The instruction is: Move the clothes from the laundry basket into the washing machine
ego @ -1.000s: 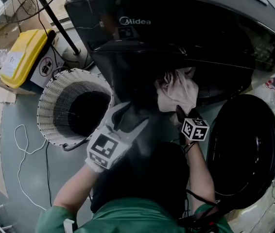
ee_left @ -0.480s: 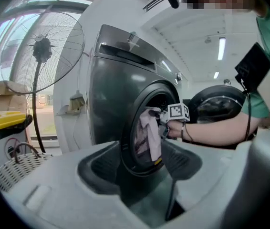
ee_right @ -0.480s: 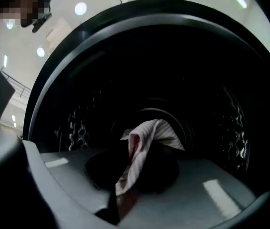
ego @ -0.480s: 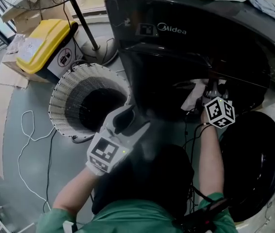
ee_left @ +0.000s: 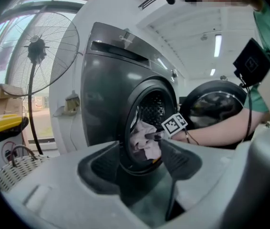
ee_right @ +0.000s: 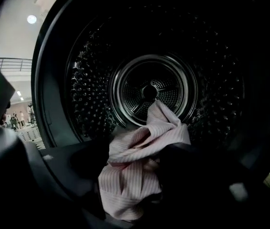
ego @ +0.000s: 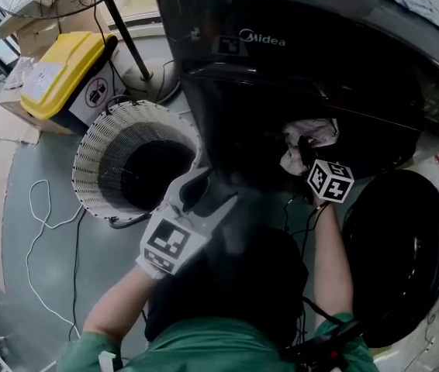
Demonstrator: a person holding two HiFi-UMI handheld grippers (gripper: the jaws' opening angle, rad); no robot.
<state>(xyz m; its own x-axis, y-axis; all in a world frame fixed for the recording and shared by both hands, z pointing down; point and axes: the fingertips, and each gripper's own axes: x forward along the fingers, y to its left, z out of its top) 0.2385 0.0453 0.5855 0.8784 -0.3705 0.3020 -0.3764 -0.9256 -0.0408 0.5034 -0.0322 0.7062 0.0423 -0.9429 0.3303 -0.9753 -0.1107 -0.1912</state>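
Note:
A pink striped cloth (ee_right: 140,147) lies bunched in the mouth of the washing machine drum (ee_right: 149,89). My right gripper (ee_right: 135,161) reaches into that opening and its jaws are opening, with the cloth still between them. From the head view the right gripper (ego: 306,152) is at the dark washer (ego: 281,53), the cloth (ego: 310,134) just past it. My left gripper (ego: 209,194) hangs open and empty in front of the washer, beside the white laundry basket (ego: 88,169). The left gripper view shows its jaws (ee_left: 135,163) apart, with the cloth (ee_left: 142,138) beyond.
The round washer door (ego: 398,246) hangs open at the right. A yellow bin (ego: 60,72) and a fan stand (ego: 122,33) sit behind the basket. A white cable (ego: 37,231) trails on the grey floor at the left.
My right gripper rose with the pink cloth from below the door opening into the drum mouth. The left gripper stayed almost still.

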